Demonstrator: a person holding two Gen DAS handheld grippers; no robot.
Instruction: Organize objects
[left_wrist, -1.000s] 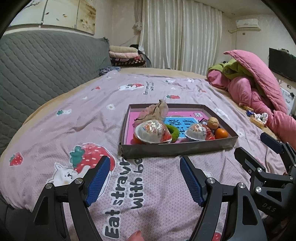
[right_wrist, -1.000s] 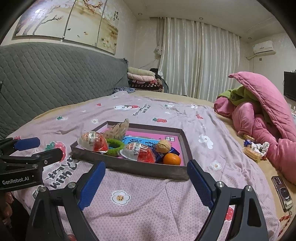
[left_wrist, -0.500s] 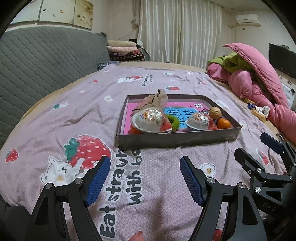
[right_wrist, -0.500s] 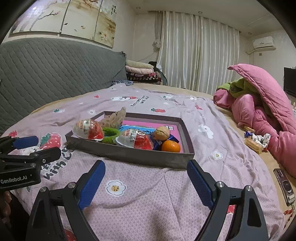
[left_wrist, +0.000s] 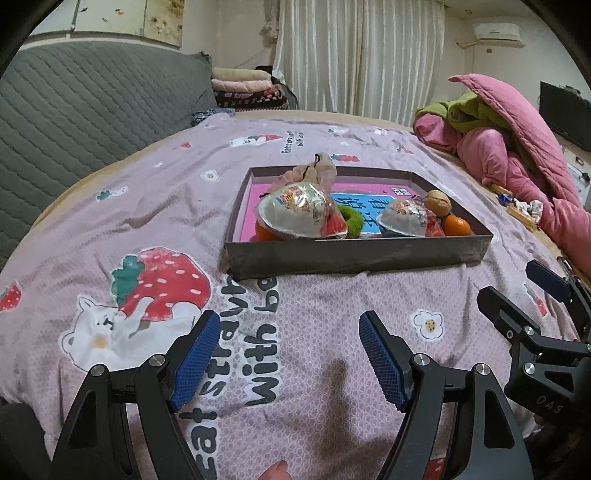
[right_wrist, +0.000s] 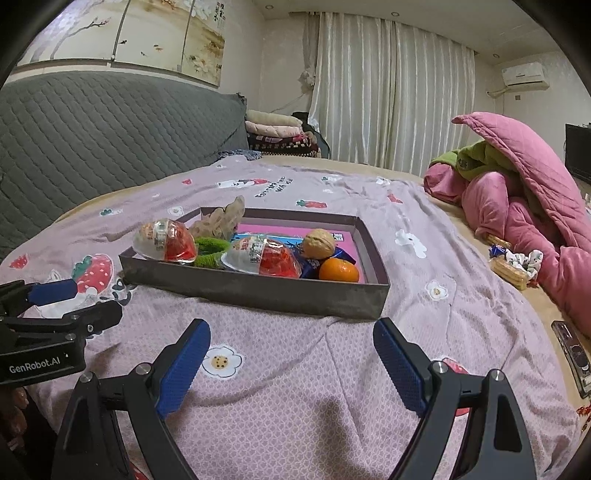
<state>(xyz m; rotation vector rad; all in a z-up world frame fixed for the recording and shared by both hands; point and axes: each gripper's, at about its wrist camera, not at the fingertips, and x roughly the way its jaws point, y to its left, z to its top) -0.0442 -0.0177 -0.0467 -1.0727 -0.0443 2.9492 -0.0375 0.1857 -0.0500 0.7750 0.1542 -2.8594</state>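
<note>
A shallow grey box (left_wrist: 354, 254) (right_wrist: 258, 286) with a pink floor sits on the bed. It holds two plastic toy eggs (left_wrist: 295, 212) (right_wrist: 166, 240) (left_wrist: 404, 219) (right_wrist: 264, 254), a green hair tie (left_wrist: 351, 221) (right_wrist: 208, 253), a walnut (left_wrist: 437, 202) (right_wrist: 319, 243), a tangerine (left_wrist: 457, 226) (right_wrist: 338, 270) and a beige cloth pouch (left_wrist: 314, 171) (right_wrist: 221, 219). My left gripper (left_wrist: 286, 354) is open and empty, short of the box's near wall. My right gripper (right_wrist: 291, 360) is open and empty, also short of the box.
The bedsheet (left_wrist: 147, 206) is lilac with strawberry prints. A pink and green quilt pile (right_wrist: 517, 192) lies at right with snacks (right_wrist: 511, 264) beside it. A phone (right_wrist: 572, 354) lies near the right edge. A grey headboard (right_wrist: 92, 129) stands at left.
Both grippers have moved a little closer to the box and lower toward the sheet. Both stay open and empty. The objects in the box have not moved.
</note>
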